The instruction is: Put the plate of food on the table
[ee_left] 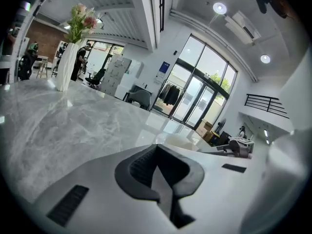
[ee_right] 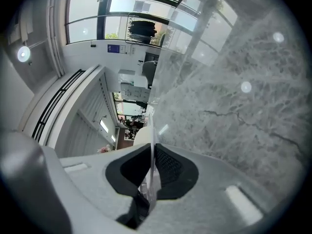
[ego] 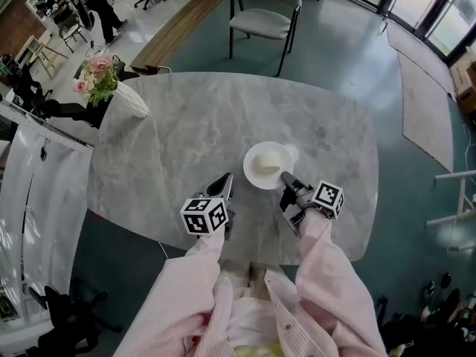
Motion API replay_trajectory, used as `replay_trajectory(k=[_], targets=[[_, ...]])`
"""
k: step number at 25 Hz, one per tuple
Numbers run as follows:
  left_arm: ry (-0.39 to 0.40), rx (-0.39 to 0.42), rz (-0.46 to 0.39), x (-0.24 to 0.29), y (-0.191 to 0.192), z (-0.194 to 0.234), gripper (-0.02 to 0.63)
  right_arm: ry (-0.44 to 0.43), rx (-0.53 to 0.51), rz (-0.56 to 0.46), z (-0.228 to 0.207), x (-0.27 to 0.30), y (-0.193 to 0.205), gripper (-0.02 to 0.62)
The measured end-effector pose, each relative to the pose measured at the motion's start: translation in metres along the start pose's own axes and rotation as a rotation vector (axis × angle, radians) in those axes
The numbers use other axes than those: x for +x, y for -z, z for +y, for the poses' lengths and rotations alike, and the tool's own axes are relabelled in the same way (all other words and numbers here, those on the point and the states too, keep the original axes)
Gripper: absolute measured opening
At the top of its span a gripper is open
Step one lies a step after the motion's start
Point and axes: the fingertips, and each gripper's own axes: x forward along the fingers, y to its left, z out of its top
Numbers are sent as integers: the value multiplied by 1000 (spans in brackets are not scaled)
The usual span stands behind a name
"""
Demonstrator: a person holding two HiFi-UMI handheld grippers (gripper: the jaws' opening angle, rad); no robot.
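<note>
A white plate (ego: 265, 166) with a pale lump of food (ego: 268, 162) is over the near middle of the grey marble table (ego: 186, 132); whether it rests on the top or hangs just above it I cannot tell. My right gripper (ego: 285, 178) is shut on the plate's near right rim. In the right gripper view the thin rim (ee_right: 152, 130) runs edge-on between the dark pads of the right gripper (ee_right: 152, 152). My left gripper (ego: 225, 179) sits just left of the plate, shut and holding nothing. In the left gripper view the plate (ee_left: 179, 140) shows beyond the closed left gripper (ee_left: 156, 152).
A white vase with pink flowers (ego: 119, 94) stands at the table's far left corner, also the vase (ee_left: 65, 67) in the left gripper view. A grey chair (ego: 265, 18) and a wooden bench (ego: 178, 27) stand beyond the table. A white rack (ego: 37, 184) is at the left.
</note>
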Motion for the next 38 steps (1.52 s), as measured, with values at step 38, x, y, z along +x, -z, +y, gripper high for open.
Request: replay_trajectory(k=[38], targets=[[9,-64,129,38,39,15,-3,546,-502,115,-44,19,4,96]])
